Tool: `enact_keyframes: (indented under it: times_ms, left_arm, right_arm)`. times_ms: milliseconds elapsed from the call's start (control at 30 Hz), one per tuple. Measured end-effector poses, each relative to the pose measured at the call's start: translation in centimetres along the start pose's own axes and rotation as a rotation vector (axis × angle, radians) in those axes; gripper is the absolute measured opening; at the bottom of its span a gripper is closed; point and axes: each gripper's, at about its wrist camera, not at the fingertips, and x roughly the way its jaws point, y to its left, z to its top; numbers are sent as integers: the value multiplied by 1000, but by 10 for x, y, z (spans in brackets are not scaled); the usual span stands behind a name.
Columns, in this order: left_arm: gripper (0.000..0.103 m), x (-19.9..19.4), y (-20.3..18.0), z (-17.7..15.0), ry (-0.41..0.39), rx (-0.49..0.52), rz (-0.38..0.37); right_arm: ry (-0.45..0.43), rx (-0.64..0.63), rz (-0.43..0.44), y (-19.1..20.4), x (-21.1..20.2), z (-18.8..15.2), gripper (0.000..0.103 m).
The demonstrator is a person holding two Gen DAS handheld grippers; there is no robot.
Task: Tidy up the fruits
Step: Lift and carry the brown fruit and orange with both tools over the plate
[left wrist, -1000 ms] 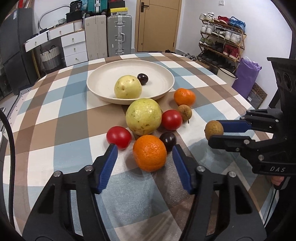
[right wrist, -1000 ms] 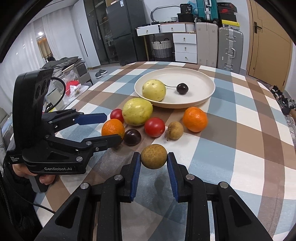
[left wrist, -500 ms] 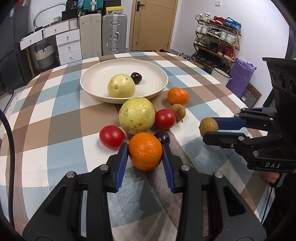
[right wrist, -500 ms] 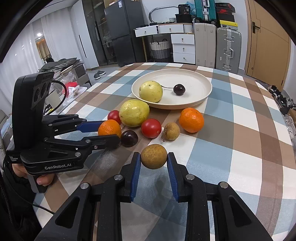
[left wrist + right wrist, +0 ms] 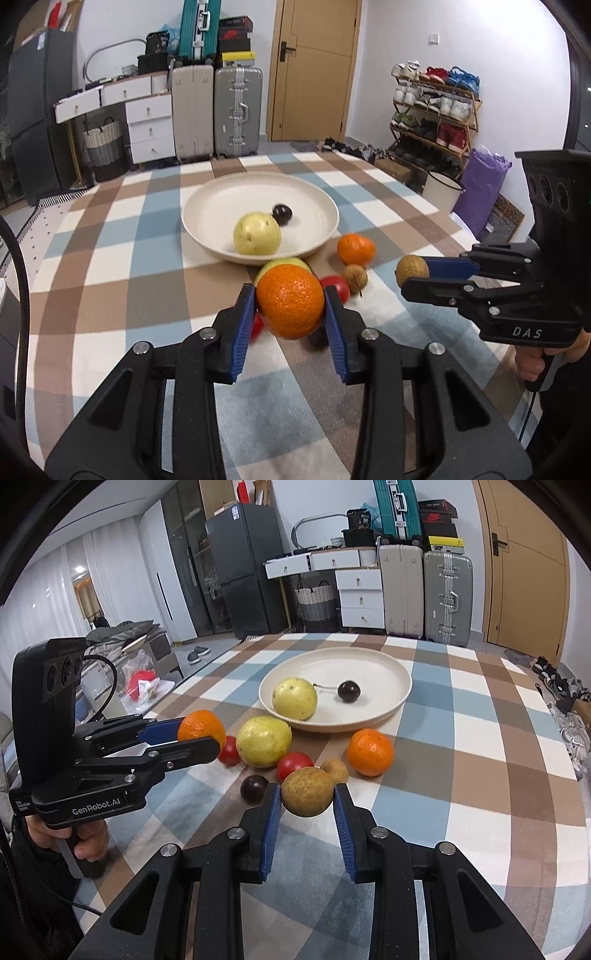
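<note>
The left tool (image 5: 290, 301) is clamped on a dimpled, glossy orange (image 5: 290, 300), its blue ribbed pads (image 5: 242, 325) pressing both flanks, and holds it clear above the checked cloth of the counter (image 5: 110, 288). The right tool (image 5: 307, 792) is clamped on a round, rough, speckled brown fruit (image 5: 307, 792), also held off the cloth. Nearest the tools the cloth lies bare, and wide open squares run out to the right tool's right side as far as the counter edge. Just beyond the right tool's tips sit a dark plum (image 5: 254, 788), a red tomato (image 5: 294, 766), a small brown fruit (image 5: 334, 771), a large yellow-green fruit (image 5: 263, 741) and a smooth mandarin (image 5: 370, 751), crowded close together. Farther ahead stands a shallow, matte cream plate (image 5: 391, 705), its raised rim near the mandarin, holding a speckled yellow pear (image 5: 294, 698) and a stemmed dark cherry (image 5: 348, 691).
</note>
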Motion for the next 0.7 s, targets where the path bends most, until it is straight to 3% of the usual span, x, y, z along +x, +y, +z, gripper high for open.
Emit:
enact_keyframes:
  times_ms: [300,700]
  left_arm:
    - [34,-2,8,23,-65,-11,22]
    - [34,20,18,42,-86,-29,69]
  right_arm:
    - [-83,18,5,-8,-5,23,29]
    - [-146,47,0,-22,5,55,29]
